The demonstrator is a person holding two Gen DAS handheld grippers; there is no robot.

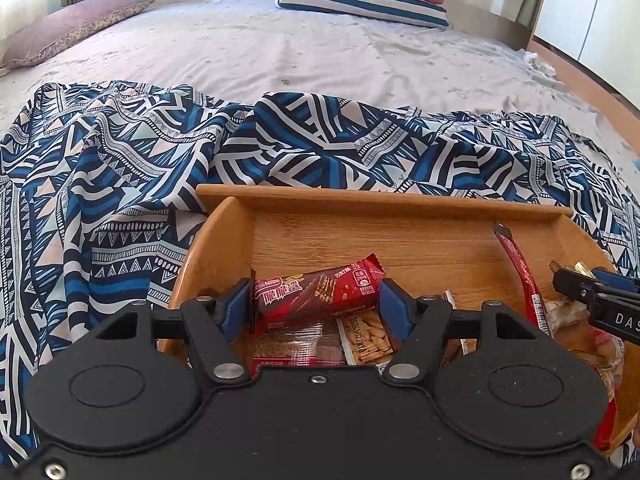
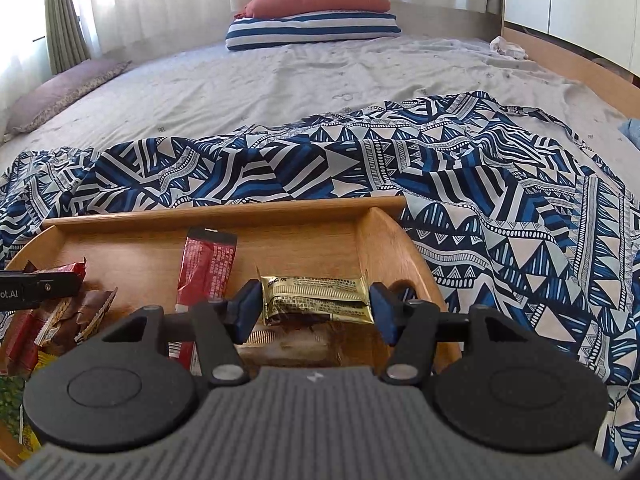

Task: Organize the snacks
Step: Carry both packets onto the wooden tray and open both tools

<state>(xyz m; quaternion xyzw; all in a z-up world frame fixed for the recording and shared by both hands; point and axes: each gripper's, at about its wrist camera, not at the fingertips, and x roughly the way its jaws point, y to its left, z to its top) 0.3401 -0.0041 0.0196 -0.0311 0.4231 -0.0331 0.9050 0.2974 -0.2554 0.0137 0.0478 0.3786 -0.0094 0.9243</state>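
In the left wrist view my left gripper (image 1: 316, 306) is shut on a red chocolate wafer bar (image 1: 320, 294), its blue pads pressing the two wrapper ends. It holds the bar just above the left part of a wooden tray (image 1: 380, 200). In the right wrist view my right gripper (image 2: 315, 308) is shut on a gold foil snack packet (image 2: 320, 300) over the right end of the same tray (image 2: 224, 210). The right gripper's fingers (image 1: 576, 286) show at the right edge of the left view. The left gripper's fingers (image 2: 40, 286) show at the left edge of the right view.
The tray holds more snacks: a long red stick packet (image 2: 208, 268), cracker packets (image 1: 368, 338) and brown wrappers (image 2: 80, 312). It rests on a blue patterned cloth (image 1: 120, 184) on a bed. Pillows (image 2: 312, 28) lie at the far end, and a wooden bed frame (image 1: 580, 76) runs along the right.
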